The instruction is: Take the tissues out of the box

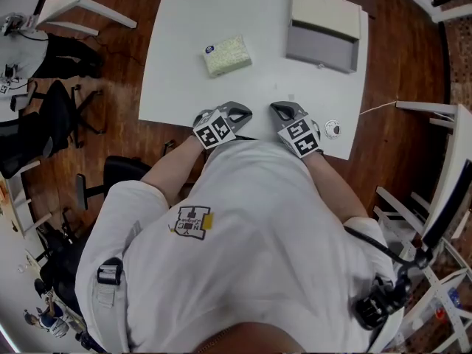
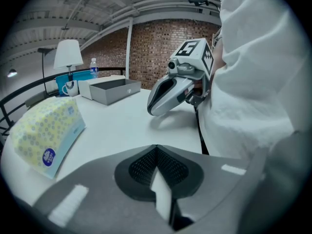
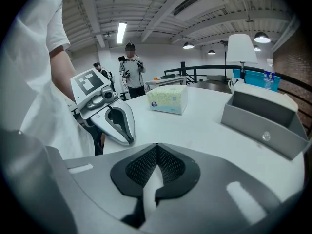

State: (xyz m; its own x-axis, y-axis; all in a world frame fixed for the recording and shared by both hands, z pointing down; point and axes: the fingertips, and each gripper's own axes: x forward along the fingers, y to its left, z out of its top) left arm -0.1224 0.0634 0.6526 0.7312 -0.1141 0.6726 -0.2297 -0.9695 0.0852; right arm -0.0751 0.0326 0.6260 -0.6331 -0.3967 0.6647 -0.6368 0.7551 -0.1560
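Note:
A soft tissue pack (image 1: 227,55) with a yellow-green dotted pattern lies on the white table (image 1: 177,87), left of centre. It also shows in the left gripper view as tissue pack (image 2: 46,130) and in the right gripper view as tissue pack (image 3: 168,99). An open grey box (image 1: 324,32) stands at the far right, lid raised; its inside shows only grey. My left gripper (image 1: 240,110) and right gripper (image 1: 281,110) rest side by side at the near table edge. Both are shut and hold nothing. From the left gripper (image 2: 156,147) I see the right one; from the right gripper (image 3: 157,147), the left one.
A small round object (image 1: 333,129) lies at the table's near right corner. A white lamp (image 2: 67,55), a water bottle (image 2: 93,67) and a blue container (image 2: 73,77) stand behind the box. Chairs (image 1: 59,116) and a person (image 3: 130,72) are left of the table.

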